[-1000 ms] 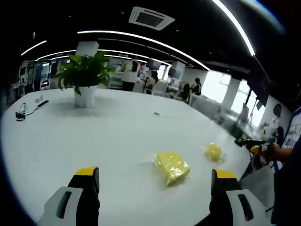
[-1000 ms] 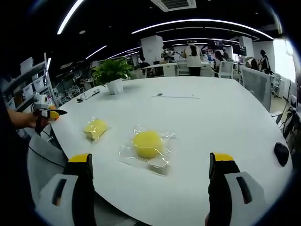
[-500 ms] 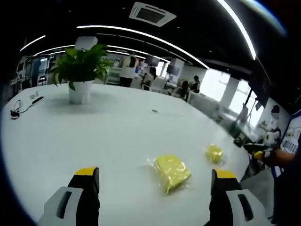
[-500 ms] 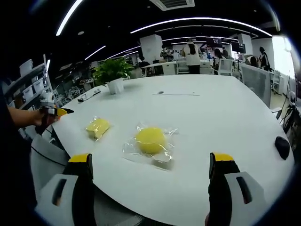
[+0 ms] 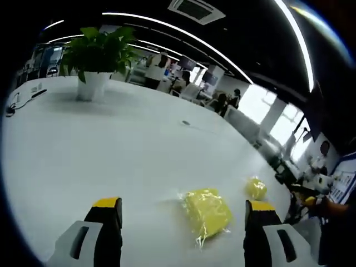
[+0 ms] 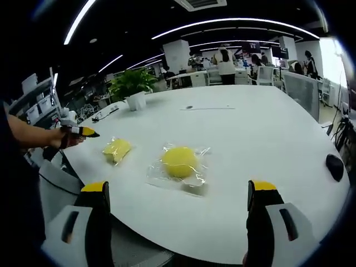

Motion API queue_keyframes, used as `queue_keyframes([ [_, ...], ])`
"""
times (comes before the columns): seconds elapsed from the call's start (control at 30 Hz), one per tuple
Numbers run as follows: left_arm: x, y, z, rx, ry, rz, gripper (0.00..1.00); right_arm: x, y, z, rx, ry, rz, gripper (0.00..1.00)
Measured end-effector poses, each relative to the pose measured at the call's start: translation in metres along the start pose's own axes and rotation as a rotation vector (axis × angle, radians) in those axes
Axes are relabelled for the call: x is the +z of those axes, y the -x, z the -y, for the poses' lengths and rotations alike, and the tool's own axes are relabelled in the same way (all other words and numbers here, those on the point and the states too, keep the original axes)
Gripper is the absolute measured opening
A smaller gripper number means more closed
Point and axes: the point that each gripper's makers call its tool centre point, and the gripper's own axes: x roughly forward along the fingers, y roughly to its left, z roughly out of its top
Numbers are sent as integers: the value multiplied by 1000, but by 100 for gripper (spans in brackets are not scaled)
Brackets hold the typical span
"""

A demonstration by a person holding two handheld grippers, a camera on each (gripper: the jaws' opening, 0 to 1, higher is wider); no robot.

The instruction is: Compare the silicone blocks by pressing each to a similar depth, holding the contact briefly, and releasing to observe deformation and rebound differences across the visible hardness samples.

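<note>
Two yellow silicone samples in clear bags lie on a white table (image 6: 267, 128). The rectangular block (image 5: 207, 211) is just ahead of my left gripper (image 5: 181, 219), whose jaws stand wide open with nothing between them. The round sample (image 6: 178, 162) lies ahead of my open right gripper (image 6: 181, 206). In the left gripper view the round sample (image 5: 255, 188) sits farther right. The rectangular block (image 6: 116, 149) appears left of the round one in the right gripper view, with the left gripper (image 6: 78, 132) held by a hand above the table's left edge.
A potted plant (image 5: 95, 54) in a white pot stands at the table's far side, also the plant (image 6: 132, 86). A black mouse-like object (image 6: 335, 166) lies near the right edge. Cables (image 5: 16, 103) lie far left. People sit and stand at desks behind.
The left gripper has moved forward over the table toward the rectangular block, which now sits nearer its jaws. The right gripper view has hardly shifted; both grippers stay open.
</note>
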Motion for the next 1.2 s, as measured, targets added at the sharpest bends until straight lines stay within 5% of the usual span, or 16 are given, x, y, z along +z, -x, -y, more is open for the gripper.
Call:
queue_keyframes([
  [0.47, -14, -47, -11, -13, 169, -32, 63, -9, 1, 3, -4, -13, -24, 96],
  [0.73, -23, -61, -6, -63, 355, -16, 33, -10, 0, 2, 5, 2, -39, 96],
  [1.03, -24, -73, -8, -81, 539, 8, 11, -7, 3, 1, 7, 7, -32, 96],
  [1.2, -28, -73, -5, -76, 481, -9, 5, -9, 4, 1, 4, 1, -31, 96],
])
